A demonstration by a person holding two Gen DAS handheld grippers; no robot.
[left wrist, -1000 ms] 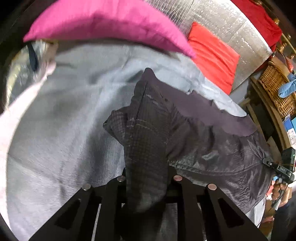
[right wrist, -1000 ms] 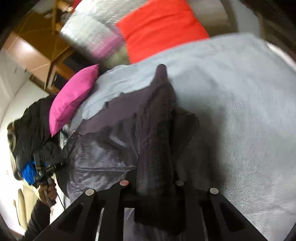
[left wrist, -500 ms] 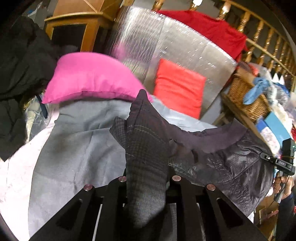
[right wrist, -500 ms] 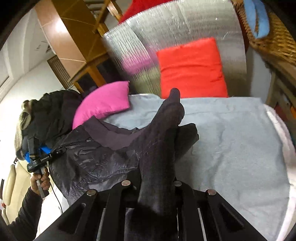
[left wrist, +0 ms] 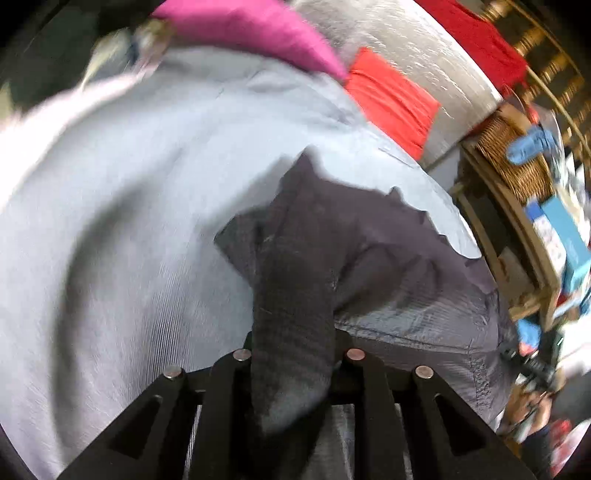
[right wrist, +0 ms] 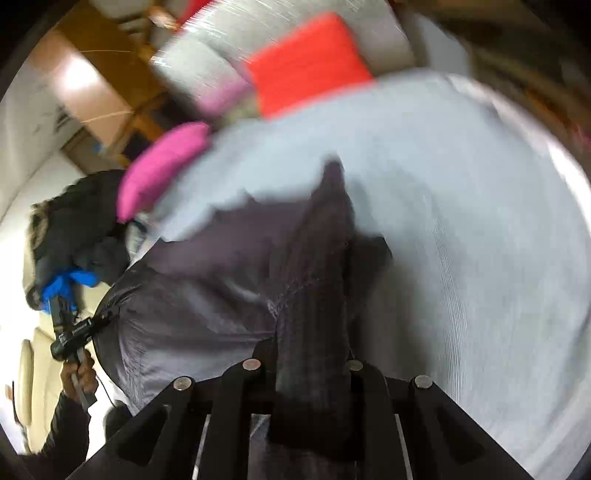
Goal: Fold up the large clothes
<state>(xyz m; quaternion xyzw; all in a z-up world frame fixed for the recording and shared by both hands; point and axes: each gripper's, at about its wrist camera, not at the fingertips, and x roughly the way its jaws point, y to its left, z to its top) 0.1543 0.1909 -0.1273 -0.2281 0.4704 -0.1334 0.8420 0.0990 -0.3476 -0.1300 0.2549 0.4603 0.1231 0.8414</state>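
A dark purple-grey quilted jacket (left wrist: 406,295) with a checked lining lies on the grey bed sheet (left wrist: 129,221). A bunched fold of it runs up between the fingers of my left gripper (left wrist: 295,354). The jaws are opening, but the fold still fills the gap between them. In the right wrist view the same jacket (right wrist: 192,295) stretches to the left, and my right gripper (right wrist: 303,365) is shut on another bunched fold. Both views are blurred by motion.
A pink pillow (left wrist: 251,26) and a red cushion (left wrist: 391,99) lean at the head of the bed against a silver foil panel (left wrist: 424,48). A wicker basket (left wrist: 517,162) and boxes stand at the right. A dark coat pile (right wrist: 74,221) lies left of the bed.
Half a second ago both cameras looked across at the pillows and the room. Now both look down on the sheet again, and the held folds have come lower over the bed.
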